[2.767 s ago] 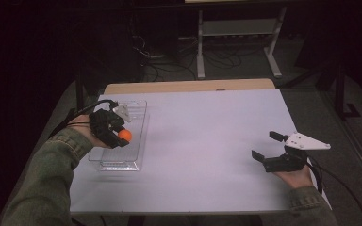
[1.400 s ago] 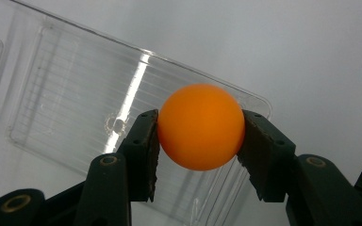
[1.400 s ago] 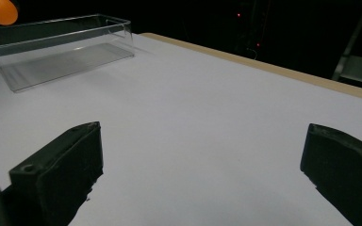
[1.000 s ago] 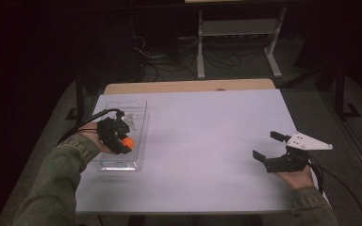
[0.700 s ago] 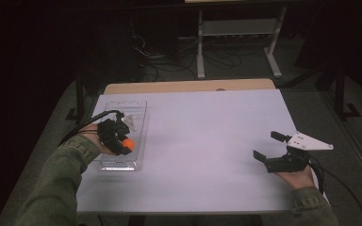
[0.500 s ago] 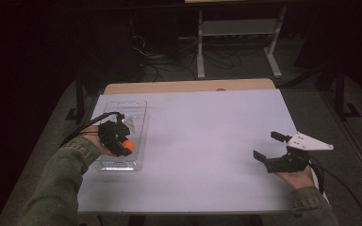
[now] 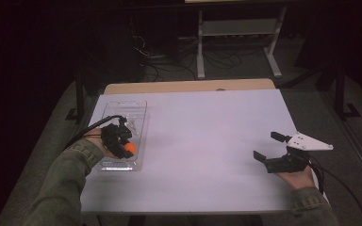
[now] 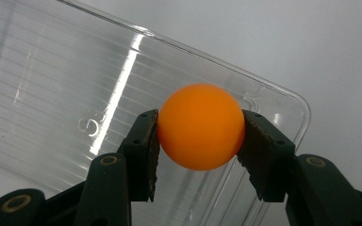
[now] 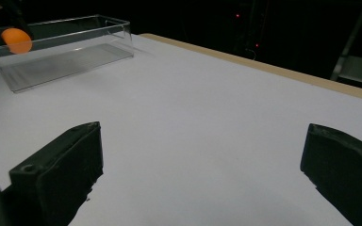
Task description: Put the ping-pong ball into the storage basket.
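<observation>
Left tool [image 7: 122, 141] shifted slightly, gripping ball [image 8: 201, 126] | above bin [image 8: 52, 84], perhaps near-corner

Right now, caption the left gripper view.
Left gripper clamps an orange ball above a clear tray.

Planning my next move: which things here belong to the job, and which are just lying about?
In the job: orange ball, clamped in the left tool; clear plastic tray beneath it.

Lying about: right tool, open and idle on the white table; metal stand behind.
</observation>
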`<state>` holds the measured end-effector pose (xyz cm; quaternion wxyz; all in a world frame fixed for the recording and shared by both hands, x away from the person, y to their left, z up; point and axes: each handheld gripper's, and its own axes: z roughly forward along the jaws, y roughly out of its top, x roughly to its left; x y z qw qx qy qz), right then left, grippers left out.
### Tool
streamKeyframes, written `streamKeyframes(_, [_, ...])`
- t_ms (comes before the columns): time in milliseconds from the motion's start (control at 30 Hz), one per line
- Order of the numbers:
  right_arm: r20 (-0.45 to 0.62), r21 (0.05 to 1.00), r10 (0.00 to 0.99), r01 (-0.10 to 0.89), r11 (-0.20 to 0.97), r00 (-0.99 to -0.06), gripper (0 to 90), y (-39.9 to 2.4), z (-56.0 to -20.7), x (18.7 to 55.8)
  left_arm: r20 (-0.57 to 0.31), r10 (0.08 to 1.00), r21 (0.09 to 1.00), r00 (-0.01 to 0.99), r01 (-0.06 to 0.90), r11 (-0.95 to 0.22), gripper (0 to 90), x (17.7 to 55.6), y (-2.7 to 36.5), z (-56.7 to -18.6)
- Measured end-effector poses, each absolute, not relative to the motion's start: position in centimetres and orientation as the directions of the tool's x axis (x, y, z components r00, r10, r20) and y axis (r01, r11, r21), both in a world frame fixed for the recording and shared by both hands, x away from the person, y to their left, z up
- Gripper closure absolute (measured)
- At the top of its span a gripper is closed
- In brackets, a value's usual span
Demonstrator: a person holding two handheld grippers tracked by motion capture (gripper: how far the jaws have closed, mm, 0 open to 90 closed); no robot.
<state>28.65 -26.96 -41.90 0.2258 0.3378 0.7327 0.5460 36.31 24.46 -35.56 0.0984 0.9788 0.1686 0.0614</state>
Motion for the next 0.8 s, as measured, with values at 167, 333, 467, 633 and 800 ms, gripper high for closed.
streamKeyframes(167, [0.037, 0.953, 0.740, 0.247, 0.176, -0.671, 0.0, -27.0, -41.9, 28.6, 0.085, 0.347, 0.201, 0.934, 0.325, -0.924, 50.2, 36.4, 24.3, -36.0])
streamKeyframes(333, [0.036, 0.952, 0.740, 0.248, 0.178, -0.672, 0.0, -27.0, -41.9, 28.6, 0.080, 0.350, 0.203, 0.933, 0.329, -0.922, 50.2, 36.5, 24.3, -36.3])
streamKeyframes(467, [0.038, 0.952, 0.741, 0.249, 0.177, -0.671, 0.0, -27.0, -41.9, 28.6, 0.076, 0.350, 0.200, 0.934, 0.330, -0.923, 50.2, 36.6, 24.4, -36.8])
streamKeyframes(633, [0.035, 0.951, 0.739, 0.249, 0.181, -0.672, 0.0, -27.0, -41.9, 28.6, 0.071, 0.360, 0.198, 0.930, 0.341, -0.919, 50.1, 36.7, 24.4, -37.1])
streamKeyframes(800, [0.037, 0.951, 0.739, 0.250, 0.180, -0.673, 0.0, -27.0, -41.9, 28.6, 0.073, 0.357, 0.198, 0.931, 0.337, -0.920, 50.1, 36.8, 24.2, -37.3])
